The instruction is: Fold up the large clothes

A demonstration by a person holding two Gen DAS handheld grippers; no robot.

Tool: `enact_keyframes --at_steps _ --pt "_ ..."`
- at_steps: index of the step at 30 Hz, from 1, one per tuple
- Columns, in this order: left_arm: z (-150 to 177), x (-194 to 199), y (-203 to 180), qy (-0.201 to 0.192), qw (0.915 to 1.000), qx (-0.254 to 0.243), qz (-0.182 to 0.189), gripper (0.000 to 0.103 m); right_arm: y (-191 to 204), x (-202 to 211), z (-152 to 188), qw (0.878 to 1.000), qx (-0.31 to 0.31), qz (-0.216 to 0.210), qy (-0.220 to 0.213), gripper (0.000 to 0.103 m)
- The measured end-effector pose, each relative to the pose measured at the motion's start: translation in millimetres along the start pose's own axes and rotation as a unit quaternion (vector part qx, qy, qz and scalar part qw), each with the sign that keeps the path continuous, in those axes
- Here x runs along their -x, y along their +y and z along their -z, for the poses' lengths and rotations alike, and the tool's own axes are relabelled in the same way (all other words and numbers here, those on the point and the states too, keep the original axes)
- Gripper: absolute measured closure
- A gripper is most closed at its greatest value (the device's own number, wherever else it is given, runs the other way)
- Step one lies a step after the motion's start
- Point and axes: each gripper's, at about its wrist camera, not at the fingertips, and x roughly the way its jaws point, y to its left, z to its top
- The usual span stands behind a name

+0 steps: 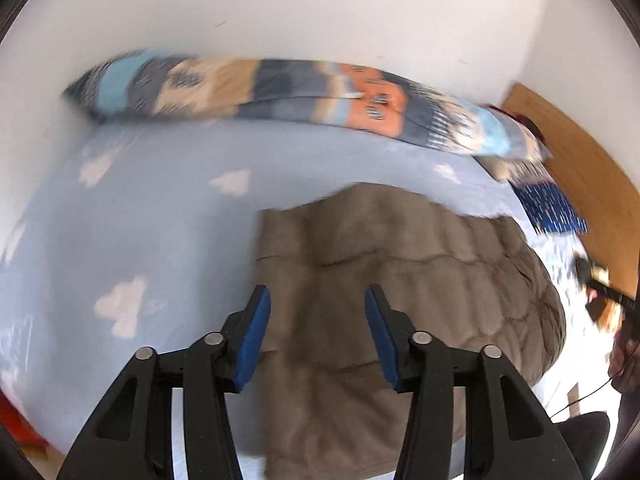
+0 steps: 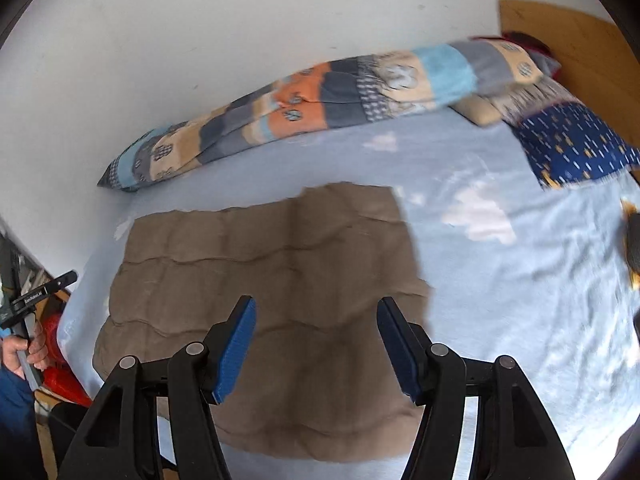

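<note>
A brown quilted garment [image 1: 400, 288] lies folded flat into a rough rectangle on the light blue bed sheet [image 1: 168, 216]; it also shows in the right wrist view [image 2: 272, 280]. My left gripper [image 1: 318, 300] is open and empty, hovering above the garment's left edge. My right gripper [image 2: 316, 308] is open and empty, hovering above the garment's near right part. The left gripper also appears at the left edge of the right wrist view [image 2: 40, 292], held in a hand.
A patchwork duvet [image 2: 320, 108] lies rolled along the white wall [image 2: 200, 40]. A dark blue patterned pillow [image 2: 576, 148] and a wooden headboard [image 2: 580, 40] are at the right. Something red [image 2: 60, 360] sits beside the bed at the left.
</note>
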Motion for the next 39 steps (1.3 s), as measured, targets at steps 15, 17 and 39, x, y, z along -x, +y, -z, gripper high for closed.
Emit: enact_keyframes --at_steps 15,17,39 --pt "49 -113 -87 0.065 0.9952 -0.053 -0.05 0.049 60 -127 52 0.991 0.067 0.073 0.088 0.03" --pt "53 -121 -87 0.069 0.9943 -0.057 -0.058 0.048 60 -134 54 0.99 0.072 0.078 0.096 0.027" --pt "87 -69 -88 0.004 0.9956 -0.034 -0.087 0.047 68 -44 89 0.992 0.068 0.104 0.012 0.025"
